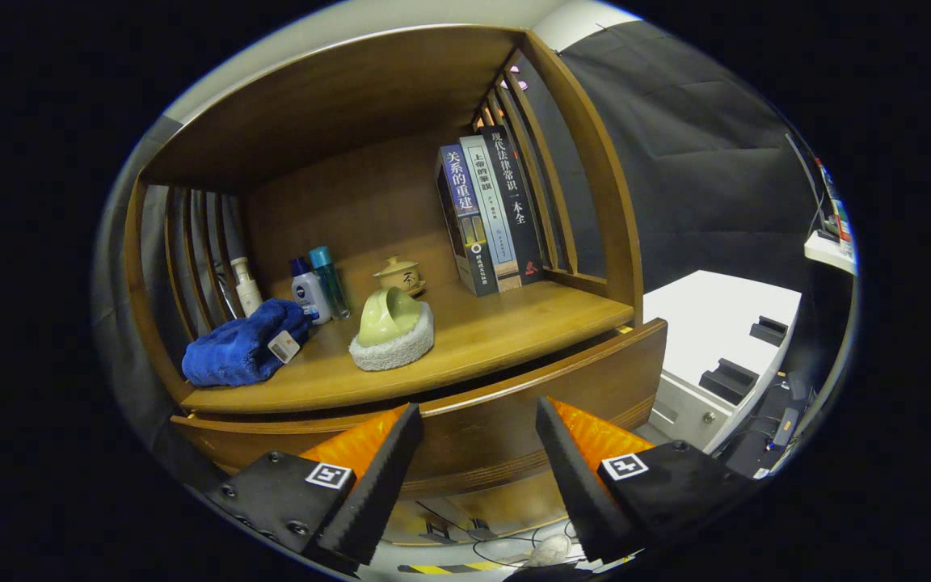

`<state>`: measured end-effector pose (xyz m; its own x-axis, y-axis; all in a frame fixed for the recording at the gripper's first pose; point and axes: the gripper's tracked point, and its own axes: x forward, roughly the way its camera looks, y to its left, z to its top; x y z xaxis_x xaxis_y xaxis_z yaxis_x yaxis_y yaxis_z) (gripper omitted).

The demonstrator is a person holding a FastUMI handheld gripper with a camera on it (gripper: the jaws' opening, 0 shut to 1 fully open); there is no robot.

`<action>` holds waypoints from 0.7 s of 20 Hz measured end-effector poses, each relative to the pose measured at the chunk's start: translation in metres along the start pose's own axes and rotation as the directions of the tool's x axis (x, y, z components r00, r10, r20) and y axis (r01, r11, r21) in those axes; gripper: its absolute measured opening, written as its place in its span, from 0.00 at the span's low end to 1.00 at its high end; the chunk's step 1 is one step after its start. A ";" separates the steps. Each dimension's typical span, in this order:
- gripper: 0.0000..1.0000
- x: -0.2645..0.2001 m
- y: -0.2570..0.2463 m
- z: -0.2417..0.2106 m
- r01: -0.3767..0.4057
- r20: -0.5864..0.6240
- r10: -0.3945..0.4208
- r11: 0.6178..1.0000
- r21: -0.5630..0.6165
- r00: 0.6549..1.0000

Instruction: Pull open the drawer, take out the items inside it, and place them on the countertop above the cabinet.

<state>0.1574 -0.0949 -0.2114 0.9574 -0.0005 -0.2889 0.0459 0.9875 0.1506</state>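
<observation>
Tongs (478, 420) apart, holding nothing, tips level with the drawer (465, 404) front. Drawer slightly pulled out beneath the worktop (514, 323). On the worktop: blue towel (239, 352), green scrubber (393, 327), bottles (316, 287), books (490, 210).

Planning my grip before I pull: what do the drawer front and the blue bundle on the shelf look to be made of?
The drawer front looks like varnished wood: warm brown grain, a soft sheen, and layered edge lines that hint at plywood. The blue bundle looks like soft plush cloth, probably a towel, with fuzzy folds and a small tag. The hand-held gripper is open, its fingers just before the drawer front.
</observation>
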 end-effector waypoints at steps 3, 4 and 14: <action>0.97 0.016 0.002 0.005 0.003 -0.003 -0.003 1.000 -0.009 1.000; 0.97 0.021 0.005 0.006 -0.003 -0.002 0.003 1.000 -0.020 1.000; 0.97 0.010 0.003 0.027 0.050 0.042 -0.049 0.998 -0.035 0.998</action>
<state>0.1743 -0.0962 -0.1887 0.9651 -0.0551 -0.2560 0.0839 0.9911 0.1030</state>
